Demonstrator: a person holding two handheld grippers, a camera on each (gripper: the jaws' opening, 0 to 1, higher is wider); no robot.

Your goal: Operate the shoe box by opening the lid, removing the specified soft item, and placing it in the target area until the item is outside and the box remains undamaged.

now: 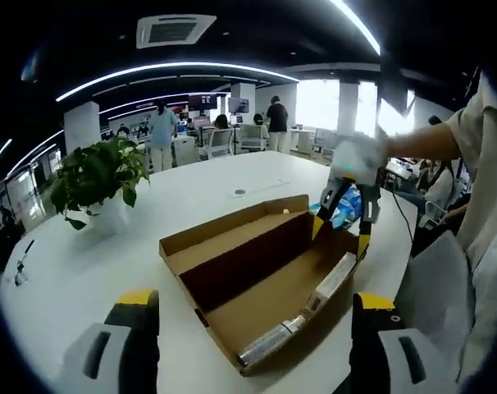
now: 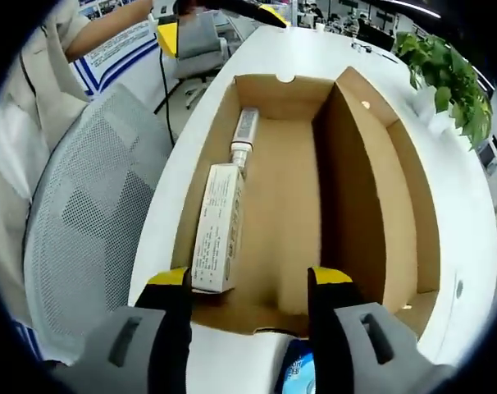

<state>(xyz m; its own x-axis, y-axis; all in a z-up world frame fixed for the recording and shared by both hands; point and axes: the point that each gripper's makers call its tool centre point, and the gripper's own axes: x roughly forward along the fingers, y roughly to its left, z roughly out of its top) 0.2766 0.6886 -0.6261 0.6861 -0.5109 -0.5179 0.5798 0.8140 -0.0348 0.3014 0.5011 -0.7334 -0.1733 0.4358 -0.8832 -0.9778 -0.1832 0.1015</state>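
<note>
An open cardboard shoe box [image 1: 240,263] lies on the white table, its lid folded back to the left. A white carton [image 1: 335,279] and a silver tube [image 1: 269,341] rest along its right wall. My left gripper [image 1: 255,302] is open, its jaws wide apart at the near end of the box. My right gripper [image 1: 340,236], held by a gloved hand, hovers open at the far end. A blue soft packet [image 1: 347,209] shows between its fingers, just outside the box. In the right gripper view the box [image 2: 355,189], carton [image 2: 217,226] and tube [image 2: 244,131] lie ahead of the right gripper [image 2: 250,283], and the blue packet [image 2: 298,376] sits low between its jaws.
A potted plant [image 1: 101,176] stands on the table [image 1: 84,271] left of the box, also seen as the plant [image 2: 445,61]. A grey mesh chair [image 2: 84,213] is drawn up to the table edge beside the box. People stand far off in the office.
</note>
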